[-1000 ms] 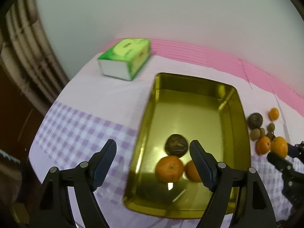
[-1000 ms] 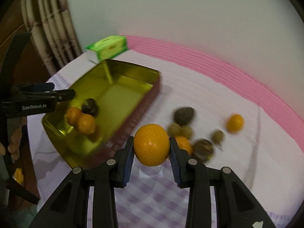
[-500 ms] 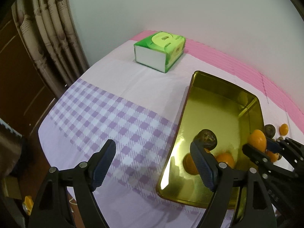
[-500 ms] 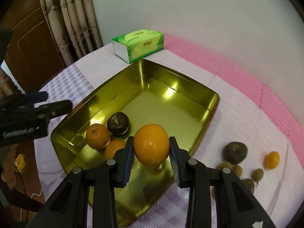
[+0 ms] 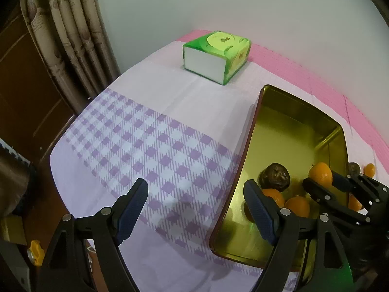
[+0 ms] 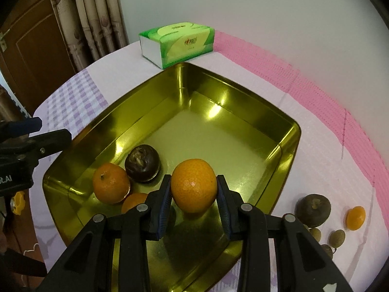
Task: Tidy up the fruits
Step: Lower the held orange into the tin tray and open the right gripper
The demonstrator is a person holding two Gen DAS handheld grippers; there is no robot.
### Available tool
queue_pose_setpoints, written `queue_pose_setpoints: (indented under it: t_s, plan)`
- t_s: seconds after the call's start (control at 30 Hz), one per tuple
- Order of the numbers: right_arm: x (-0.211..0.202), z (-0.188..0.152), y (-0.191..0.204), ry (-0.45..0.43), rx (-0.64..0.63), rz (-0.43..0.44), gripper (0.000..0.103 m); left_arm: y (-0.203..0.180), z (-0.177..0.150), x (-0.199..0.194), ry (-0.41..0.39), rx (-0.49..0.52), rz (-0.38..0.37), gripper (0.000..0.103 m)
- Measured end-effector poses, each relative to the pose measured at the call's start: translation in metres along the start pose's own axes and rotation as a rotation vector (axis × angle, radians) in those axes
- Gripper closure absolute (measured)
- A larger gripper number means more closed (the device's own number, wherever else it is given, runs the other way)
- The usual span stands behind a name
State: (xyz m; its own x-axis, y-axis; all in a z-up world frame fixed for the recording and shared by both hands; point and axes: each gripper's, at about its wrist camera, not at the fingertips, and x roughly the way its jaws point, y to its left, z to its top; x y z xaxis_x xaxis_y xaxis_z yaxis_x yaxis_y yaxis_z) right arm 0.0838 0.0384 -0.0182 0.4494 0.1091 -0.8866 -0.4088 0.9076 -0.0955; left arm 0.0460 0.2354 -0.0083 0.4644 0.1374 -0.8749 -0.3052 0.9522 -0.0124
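Black right gripper (image 6: 193,200) is clamped on an orange (image 6: 193,185), blue-edged pads pressing both sides of it. Fruit sits above the near part of a gold metal tray (image 6: 287,131), not touching the floor of it as far as the right wrist view shows. Left wrist view has the same orange (image 5: 320,174) pinched at the tips of the right gripper (image 5: 323,182), over the tray's right side.

Left gripper (image 5: 195,206) is empty, jaws wide apart; one finger hangs over the purple-checked cloth, the other over the tray's near-left rim (image 5: 245,150). Nothing btwn them. In the right wrist view it shows at the left edge (image 6: 36,131), just beside the tray's left wall.

Inside tray, near-left corner: two more oranges, one (image 6: 111,183) w/ stem dimple facing up, a second (image 6: 135,202) partly hidden behind the right gripper's finger. Touching the first is a dark brown wrinkled fruit (image 6: 142,163), prob. a passion fruit. Rest of tray floor bare, shiny.

On the cloth right of tray, well apart from it: another dark brown fruit (image 6: 312,209), a small orange piece (image 6: 355,217), and a few small olive-brown round fruits (image 6: 336,238) just beside them; type unclear.

Further out: green tissue box (image 6: 177,42) near the tray's far corner, by the pink strip of tablecloth (image 6: 316,92) along the white wall. Beige curtain (image 6: 97,17) and brown door at left.
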Motion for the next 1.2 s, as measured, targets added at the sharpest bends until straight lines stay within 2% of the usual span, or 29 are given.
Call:
queue_pose_setpoints:
  t_s: [0.5, 1.2]
  plan:
    - [0.008, -0.002, 0.004, 0.024, -0.011, -0.007, 0.07, -0.006, -0.001, -0.001, -0.001, 0.023, -0.02, 0.022]
    - [-0.005, -0.006, -0.002, -0.006, 0.022, 0.013, 0.069, -0.014, -0.002, -0.003, -0.012, 0.051, -0.036, 0.022]
